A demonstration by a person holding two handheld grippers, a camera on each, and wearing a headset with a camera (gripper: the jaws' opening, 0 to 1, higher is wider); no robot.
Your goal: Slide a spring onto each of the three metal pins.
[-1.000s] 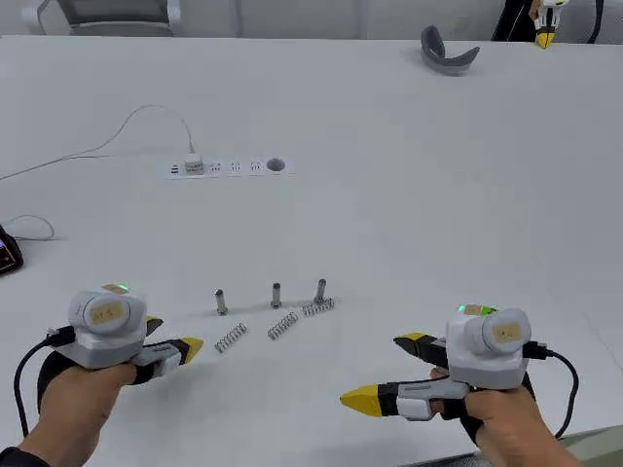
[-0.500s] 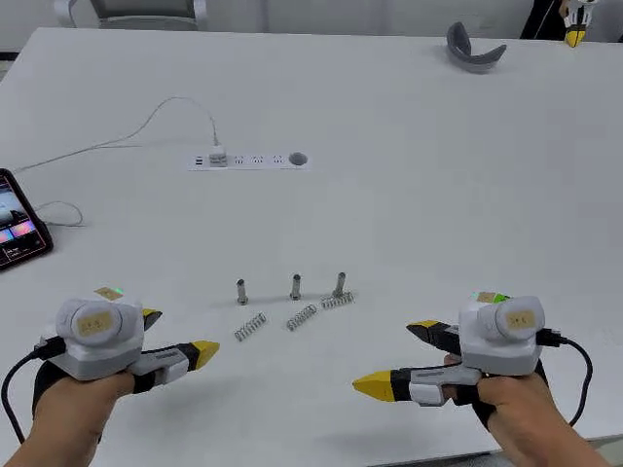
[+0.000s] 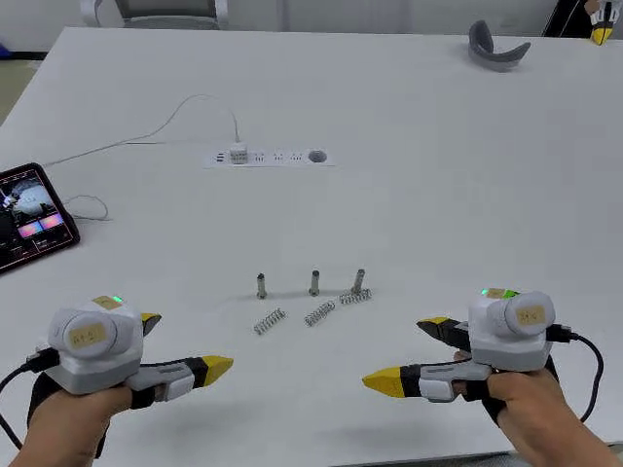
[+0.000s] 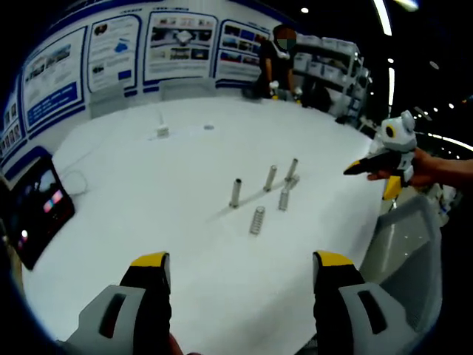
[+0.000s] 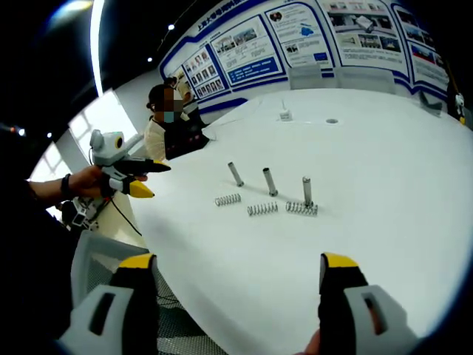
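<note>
The person stands at the white table (image 3: 467,195) with a gripper in each hand, both held low over the near edge. The left gripper (image 3: 185,341) has its jaws spread wide with nothing between them. The right gripper (image 3: 406,352) is the same, jaws apart and empty. Both point inward toward the middle of the table, well short of the parts.

The left pin (image 3: 261,285), the middle pin (image 3: 314,282) and the right pin (image 3: 358,281) stand upright in a row, all bare. On the near side of them the springs lie on their sides. The left spring (image 3: 270,320) is near the left pin and the middle spring (image 3: 319,312) is near the middle pin. The right spring (image 3: 355,296) is just beside the foot of the right pin; I cannot tell whether it touches.

Since a second ago the person's head has turned, so the whole scene has slid to the right. A tablet (image 3: 31,214) with a lit screen, barely seen then, has come into sight at the left. The power strip (image 3: 282,157) lies further back. The pins and springs keep the same arrangement; none has moved. The grippers were open then, are open now, and hover in much the same places.
</note>
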